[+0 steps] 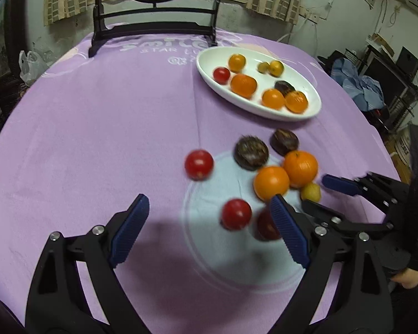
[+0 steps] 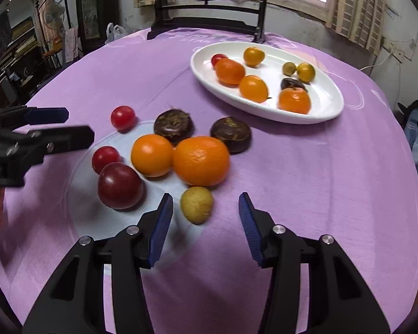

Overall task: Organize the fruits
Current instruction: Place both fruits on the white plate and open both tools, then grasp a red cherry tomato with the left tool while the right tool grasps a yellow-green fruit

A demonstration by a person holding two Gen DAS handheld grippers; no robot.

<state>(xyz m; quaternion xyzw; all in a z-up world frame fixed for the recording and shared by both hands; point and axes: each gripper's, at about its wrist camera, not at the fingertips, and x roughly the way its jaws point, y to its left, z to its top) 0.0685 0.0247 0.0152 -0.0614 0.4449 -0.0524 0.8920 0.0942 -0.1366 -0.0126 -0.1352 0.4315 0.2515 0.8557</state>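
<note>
Loose fruit lies on the purple cloth: two oranges [image 2: 200,160] [image 2: 151,154], two dark brown chestnuts [image 2: 174,125], two red tomatoes [image 2: 122,117], a dark red plum [image 2: 120,185] and a small yellow fruit [image 2: 197,204]. The white oval plate [image 2: 292,118] [image 1: 209,58] behind holds several fruits. My right gripper [image 2: 206,197] [image 1: 316,192] is open around the yellow fruit, its pads clear of it. My left gripper [image 1: 209,203] [image 2: 79,125] is wide open above the cloth, with a red tomato [image 1: 236,214] lying below its gap.
A black wooden stand [image 1: 153,30] with a round painted screen rises at the table's far edge. A hand [image 1: 409,278] holds the right gripper. Cluttered shelves and blue cloth [image 1: 359,83] stand beyond the table's right edge.
</note>
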